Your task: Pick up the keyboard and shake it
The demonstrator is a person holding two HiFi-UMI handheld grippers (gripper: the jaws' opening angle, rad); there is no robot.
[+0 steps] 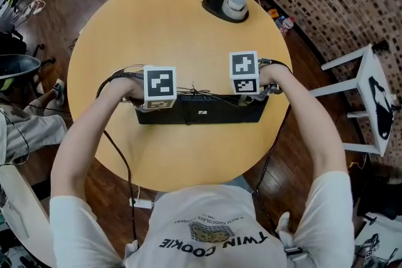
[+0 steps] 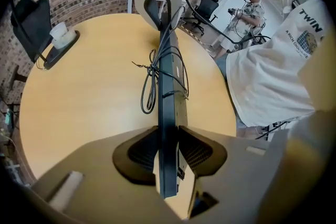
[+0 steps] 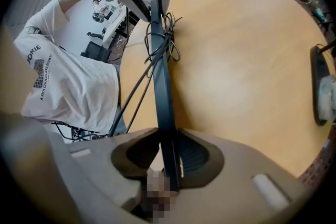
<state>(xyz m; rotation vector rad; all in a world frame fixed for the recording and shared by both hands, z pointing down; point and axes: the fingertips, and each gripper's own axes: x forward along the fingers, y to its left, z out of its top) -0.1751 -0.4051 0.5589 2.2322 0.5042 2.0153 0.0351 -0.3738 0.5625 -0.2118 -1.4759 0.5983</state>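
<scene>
A black keyboard (image 1: 201, 113) is turned up on its long edge over the round wooden table (image 1: 169, 22), its flat back toward me. Its cable (image 1: 196, 92) is bundled along the top edge. My left gripper (image 1: 146, 107) is at the keyboard's left end and my right gripper (image 1: 254, 96) at its right end. In the left gripper view the keyboard (image 2: 168, 113) runs edge-on through the left gripper (image 2: 168, 136), with a pad against each face. In the right gripper view the right gripper (image 3: 169, 147) is shut on the keyboard (image 3: 163, 97) the same way. Whether the lower edge touches the table I cannot tell.
A black base with a white object on it (image 1: 229, 7) sits at the table's far edge. A white stool (image 1: 370, 97) stands to the right and a chair (image 1: 16, 66) to the left. Another person (image 2: 252, 8) stands in the background.
</scene>
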